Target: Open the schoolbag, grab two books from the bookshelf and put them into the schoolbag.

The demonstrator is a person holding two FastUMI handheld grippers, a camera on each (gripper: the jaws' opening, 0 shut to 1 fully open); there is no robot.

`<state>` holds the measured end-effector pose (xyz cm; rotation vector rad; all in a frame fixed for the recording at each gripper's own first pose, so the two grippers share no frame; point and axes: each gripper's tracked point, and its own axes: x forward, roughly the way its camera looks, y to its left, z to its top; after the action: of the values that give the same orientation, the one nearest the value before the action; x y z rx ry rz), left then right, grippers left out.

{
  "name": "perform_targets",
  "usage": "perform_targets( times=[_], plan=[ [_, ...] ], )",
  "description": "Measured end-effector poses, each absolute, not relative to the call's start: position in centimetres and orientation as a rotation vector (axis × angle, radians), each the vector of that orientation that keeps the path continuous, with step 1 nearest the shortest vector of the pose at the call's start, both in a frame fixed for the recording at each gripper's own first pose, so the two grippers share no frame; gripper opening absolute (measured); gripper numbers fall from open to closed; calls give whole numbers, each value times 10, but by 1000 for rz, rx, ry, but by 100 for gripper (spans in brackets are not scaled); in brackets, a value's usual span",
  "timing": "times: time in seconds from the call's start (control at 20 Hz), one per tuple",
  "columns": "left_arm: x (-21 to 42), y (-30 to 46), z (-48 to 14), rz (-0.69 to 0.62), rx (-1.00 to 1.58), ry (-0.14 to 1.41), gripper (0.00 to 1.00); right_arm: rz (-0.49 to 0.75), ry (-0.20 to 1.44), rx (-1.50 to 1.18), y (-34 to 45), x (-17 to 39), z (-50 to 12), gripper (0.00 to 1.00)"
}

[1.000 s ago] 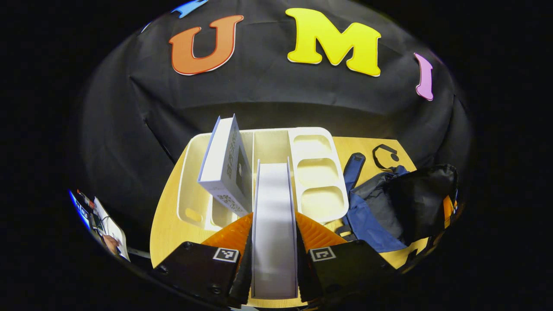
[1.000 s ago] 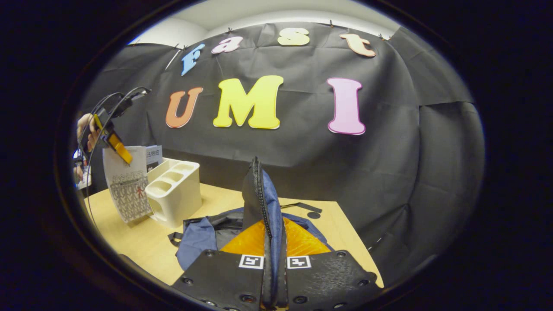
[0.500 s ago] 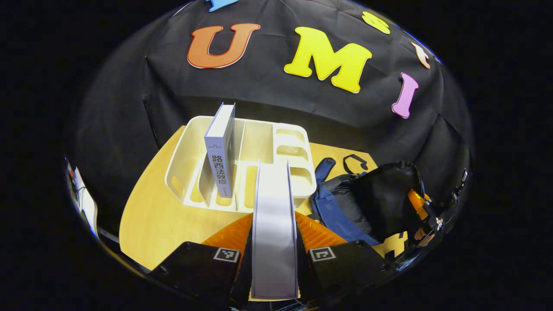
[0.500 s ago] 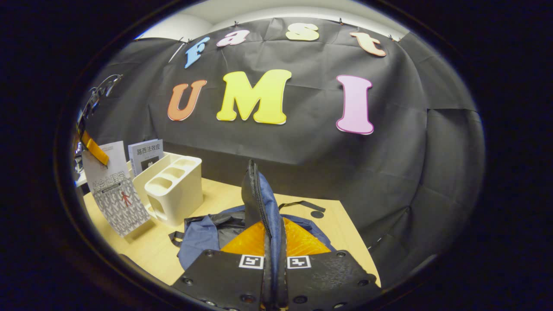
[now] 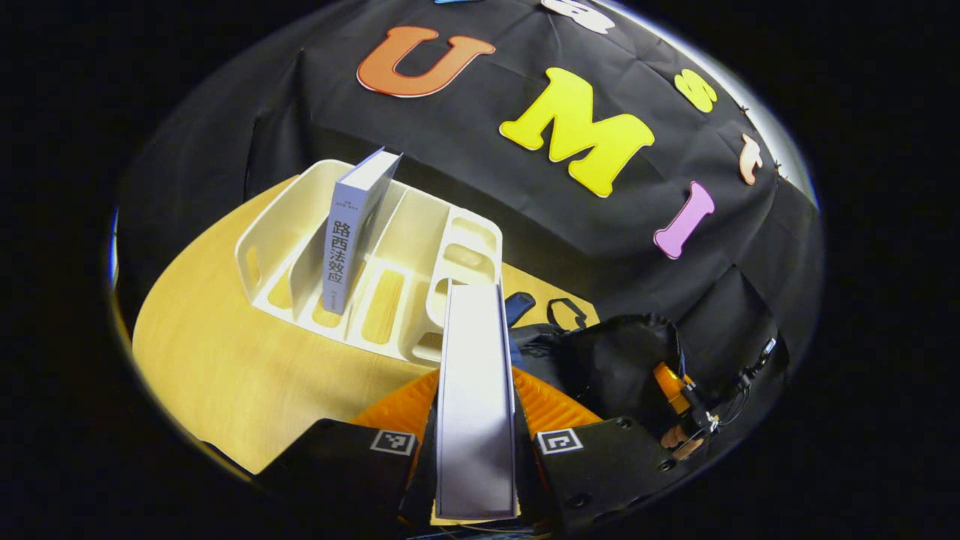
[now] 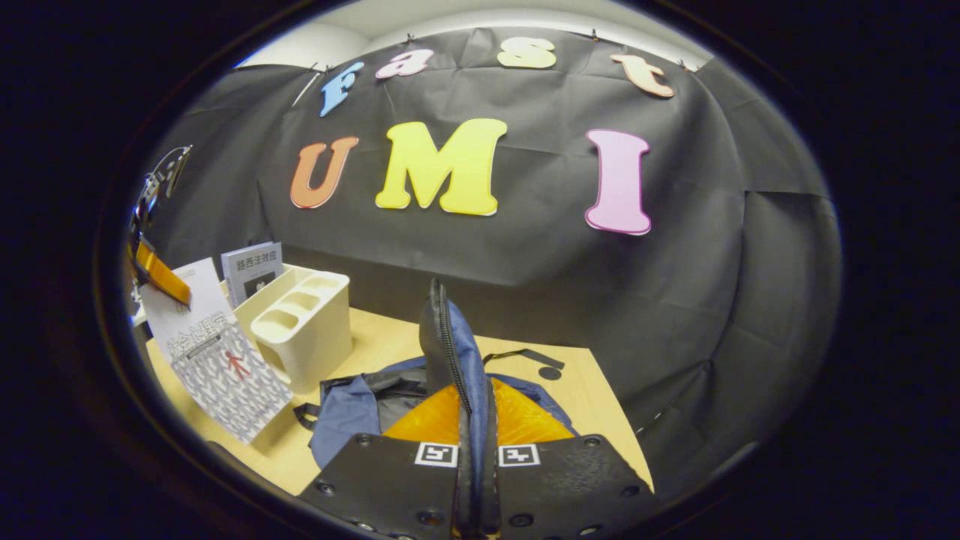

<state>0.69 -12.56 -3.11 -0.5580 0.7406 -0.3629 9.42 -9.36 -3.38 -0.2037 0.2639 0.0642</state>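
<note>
**Readable print: one book title and marker squares**

The white upright book (image 5: 351, 229) standing in the cream plastic bookshelf (image 5: 300, 225), at about ten o'clock in the left gripper view, carries the spine title 路西法效应. Its cover (image 6: 253, 268) shows the same title in the right gripper view. The white patterned book (image 6: 217, 360) held at eight o'clock bears large characters too blurred to read. Each gripper's black finger plates carry square black-and-white markers (image 6: 436, 454) without letters.

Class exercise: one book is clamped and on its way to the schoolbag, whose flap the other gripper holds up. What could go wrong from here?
1. The book is gripped by one edge in the left hand-held gripper and hangs tilted, so it may slip.
2. The schoolbag opening is held only by the flap in the right hand-held gripper; the book may snag.
</note>
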Motion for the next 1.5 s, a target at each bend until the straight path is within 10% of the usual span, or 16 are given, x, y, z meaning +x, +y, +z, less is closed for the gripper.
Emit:
perform_targets(
  times=[1.5],
  plan=[
    [67,-423,-128,-468,-1023,765,45,110,167,-231,-80,113,25,5]
  ],
)
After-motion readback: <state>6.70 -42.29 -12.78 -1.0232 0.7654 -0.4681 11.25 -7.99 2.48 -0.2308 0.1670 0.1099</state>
